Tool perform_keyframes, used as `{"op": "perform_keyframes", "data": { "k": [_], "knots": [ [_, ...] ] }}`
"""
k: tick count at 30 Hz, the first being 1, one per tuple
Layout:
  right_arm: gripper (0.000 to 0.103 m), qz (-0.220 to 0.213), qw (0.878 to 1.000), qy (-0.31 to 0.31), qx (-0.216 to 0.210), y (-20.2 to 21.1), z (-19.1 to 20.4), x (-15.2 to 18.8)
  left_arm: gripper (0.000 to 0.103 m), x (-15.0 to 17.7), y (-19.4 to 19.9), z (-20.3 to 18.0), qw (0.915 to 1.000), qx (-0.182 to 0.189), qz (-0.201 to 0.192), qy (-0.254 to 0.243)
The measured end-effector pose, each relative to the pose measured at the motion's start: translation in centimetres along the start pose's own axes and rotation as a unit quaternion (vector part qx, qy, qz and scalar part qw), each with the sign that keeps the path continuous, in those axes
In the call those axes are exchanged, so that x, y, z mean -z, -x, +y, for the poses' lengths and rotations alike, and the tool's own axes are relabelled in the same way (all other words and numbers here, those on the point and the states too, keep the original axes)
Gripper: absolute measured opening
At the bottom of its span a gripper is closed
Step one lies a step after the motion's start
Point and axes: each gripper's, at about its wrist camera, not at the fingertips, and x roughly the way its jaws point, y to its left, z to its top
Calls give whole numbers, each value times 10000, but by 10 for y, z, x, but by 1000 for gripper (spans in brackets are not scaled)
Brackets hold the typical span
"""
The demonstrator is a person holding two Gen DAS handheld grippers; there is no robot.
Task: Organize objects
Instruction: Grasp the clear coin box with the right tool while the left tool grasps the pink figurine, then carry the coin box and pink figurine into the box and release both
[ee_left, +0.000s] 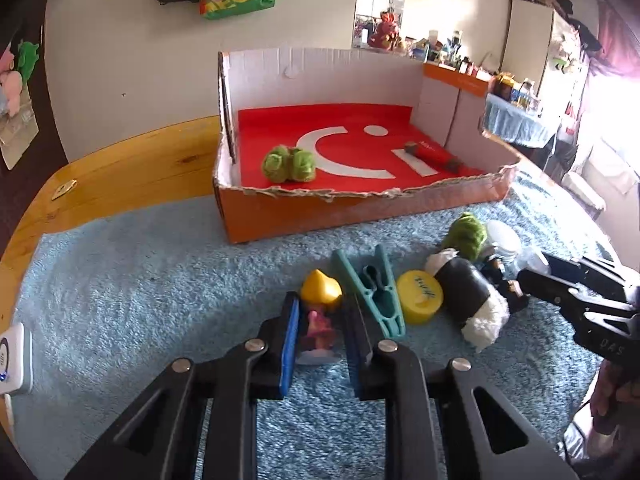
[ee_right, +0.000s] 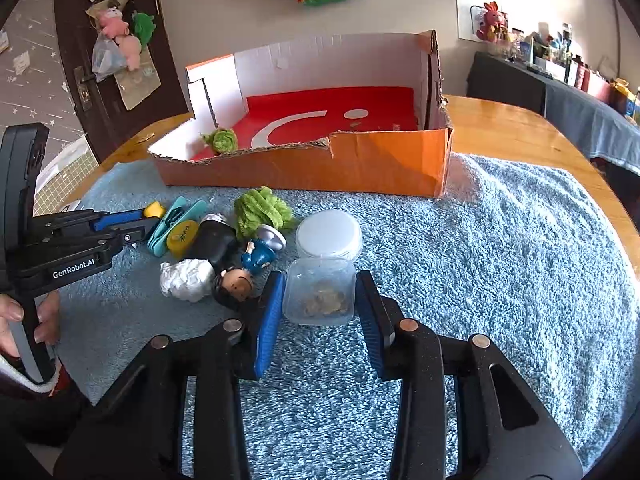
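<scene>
An orange cardboard box [ee_left: 280,220] with a red floor stands at the back of the blue towel; it also shows in the right wrist view [ee_right: 380,164]. In it lie a green plush [ee_left: 289,163] and a red stick [ee_left: 434,155]. My left gripper [ee_left: 322,332] straddles a small figurine with a yellow top [ee_left: 320,304]; the pads sit close beside it, contact unclear. My right gripper [ee_right: 320,300] is open around a small clear plastic container [ee_right: 319,291] with brownish contents. A white lid [ee_right: 329,234] lies just beyond it.
A heap lies on the towel [ee_right: 500,260]: teal clothespin [ee_left: 374,292], yellow cap [ee_left: 420,296], black-and-white plush [ee_left: 468,292], green plush [ee_right: 262,212], blue figurine [ee_right: 246,268]. A wooden table [ee_left: 132,164] borders the towel. A white device [ee_left: 14,356] lies at the left edge.
</scene>
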Motion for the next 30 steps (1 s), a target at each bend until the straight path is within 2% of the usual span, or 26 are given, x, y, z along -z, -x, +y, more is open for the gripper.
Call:
{"op": "perform_keyframes", "data": {
  "k": [11, 17, 30],
  "knots": [
    [33, -315, 9994, -9, -153, 18, 3, -9, 21, -3, 20, -5, 9994, 256, -221, 94],
    [33, -463, 9986, 22, -237, 28, 7, -19, 21, -12, 41, -9, 9983, 336, -466, 36],
    [33, -717, 9970, 162, -259, 42, 15, -41, 21, -20, 62, -12, 9969, 383, -693, -11]
  ]
}}
